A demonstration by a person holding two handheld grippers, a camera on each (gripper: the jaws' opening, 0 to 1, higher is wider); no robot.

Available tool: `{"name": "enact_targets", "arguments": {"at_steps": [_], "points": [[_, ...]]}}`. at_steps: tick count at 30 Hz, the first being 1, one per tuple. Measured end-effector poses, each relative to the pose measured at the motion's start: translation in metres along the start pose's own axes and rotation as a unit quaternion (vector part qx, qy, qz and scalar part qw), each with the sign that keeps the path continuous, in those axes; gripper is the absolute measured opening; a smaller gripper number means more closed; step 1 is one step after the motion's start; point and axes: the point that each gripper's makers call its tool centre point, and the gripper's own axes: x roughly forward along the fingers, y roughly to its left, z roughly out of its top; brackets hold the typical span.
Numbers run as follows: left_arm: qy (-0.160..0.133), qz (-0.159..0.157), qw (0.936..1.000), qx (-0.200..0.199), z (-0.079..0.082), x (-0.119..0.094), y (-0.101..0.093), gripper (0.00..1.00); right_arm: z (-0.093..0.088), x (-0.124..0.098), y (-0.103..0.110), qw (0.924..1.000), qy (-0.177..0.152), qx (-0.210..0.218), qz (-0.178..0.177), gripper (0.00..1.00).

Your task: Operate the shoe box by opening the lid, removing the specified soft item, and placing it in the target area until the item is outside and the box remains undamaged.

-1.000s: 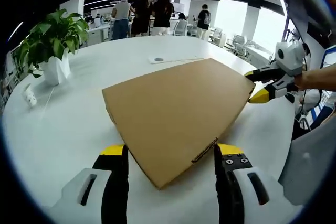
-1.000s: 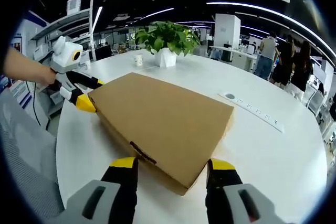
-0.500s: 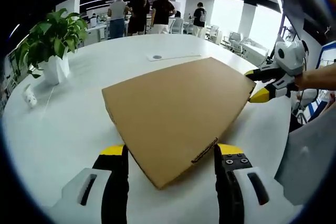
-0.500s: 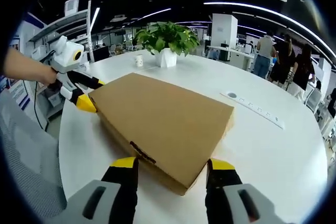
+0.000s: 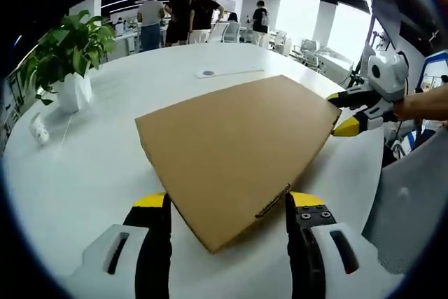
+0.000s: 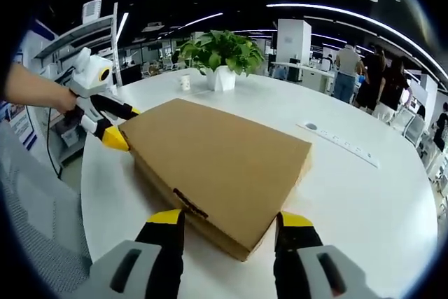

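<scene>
On the round white surface point(image 5: 91, 166) lay the flat brown cardboard shoe box point(image 5: 234, 141), with its lid shut. In the left gripper view the box sat in the middle, and one corner poked between the jaws of the left gripper point(image 5: 227, 204) at 6 o'clock. Those jaws stood wide, one on each side of the corner. At 3 o'clock the right gripper point(image 5: 343, 113) met the far corner of the box, with one jaw above the edge and one below. I could not tell if it was pinching.

In the right gripper view the box point(image 6: 217, 162) again filled the middle. The right gripper point(image 6: 229, 223) had its jaws wide around the near corner at 6 o'clock. The left gripper point(image 6: 115, 124) was at the box's corner at 9 o'clock. A green leafy plant in a white pot point(image 6: 220, 57) stood at 12 o'clock.
</scene>
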Motion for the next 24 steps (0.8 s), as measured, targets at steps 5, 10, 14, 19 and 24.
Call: {"name": "enact_targets", "arguments": {"at_steps": [5,10,14,19,24], "points": [[0.004,-0.004,1.0,0.004,-0.003,-0.004,0.001,0.67,0.0,0.0,0.006,1.0,0.002,0.003,-0.002,0.48],[0.007,-0.008,0.9999,0.008,-0.006,-0.008,0.004,0.67,0.0,0.0,0.014,0.9999,-0.001,0.007,-0.008,0.48],[0.01,-0.011,0.9998,0.01,-0.008,-0.01,0.007,0.68,0.001,0.001,0.019,0.9999,-0.002,0.01,-0.01,0.48],[0.012,-0.015,0.9997,0.016,-0.011,-0.014,0.012,0.68,0.002,0.003,0.027,0.9998,-0.002,0.016,-0.015,0.48],[0.016,-0.019,0.9995,0.019,-0.013,-0.017,0.016,0.68,0.002,0.004,0.033,0.9996,-0.003,0.021,-0.016,0.48]]}}
